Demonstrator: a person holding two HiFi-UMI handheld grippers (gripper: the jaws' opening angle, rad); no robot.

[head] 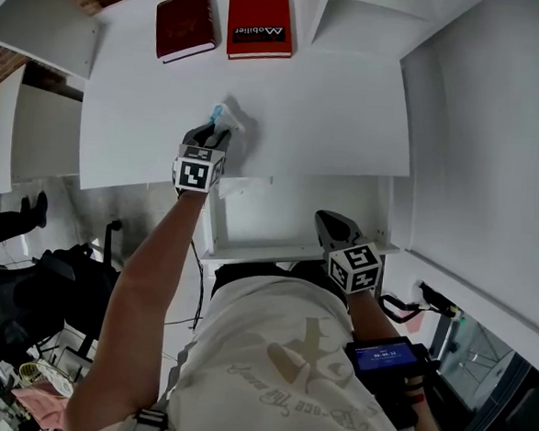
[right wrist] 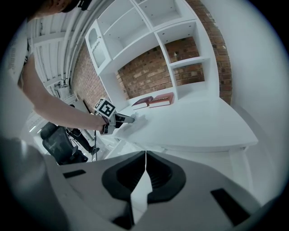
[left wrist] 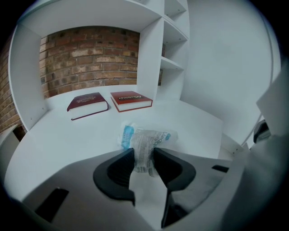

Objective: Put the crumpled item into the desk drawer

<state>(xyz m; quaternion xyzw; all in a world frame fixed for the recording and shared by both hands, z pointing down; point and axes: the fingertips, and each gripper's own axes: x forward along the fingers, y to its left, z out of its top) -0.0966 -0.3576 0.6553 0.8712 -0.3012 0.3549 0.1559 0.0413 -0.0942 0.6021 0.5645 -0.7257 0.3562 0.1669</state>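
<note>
We are working at a white counter (head: 332, 113), the largest surface in the scene. Below its near edge, an open white compartment (head: 279, 215) is showing, and we are taking this to be the desk drawer. The right hand-held gripper (right wrist: 145, 169) is hanging in front of that compartment with its jaws pressed together on nothing.

The left hand-held gripper (left wrist: 143, 158) is reaching out over the counter and pointing down at the crumpled item (left wrist: 146, 140), which is lying on the counter well short of the two red books (left wrist: 110, 101).

We are judging the crumpled item to be a thin, clear plastic wrapper with blue print:
- It is very light and soft, and it is likely to collapse under the pads.
- It is likely to be slick, so we are favouring a hold on the thickest bunched part, not a loose edge.

The near end of the item is sitting between the left jaws. Both pads appear to be pinching it, while the rest of it is extending beyond the fingertips.
</note>
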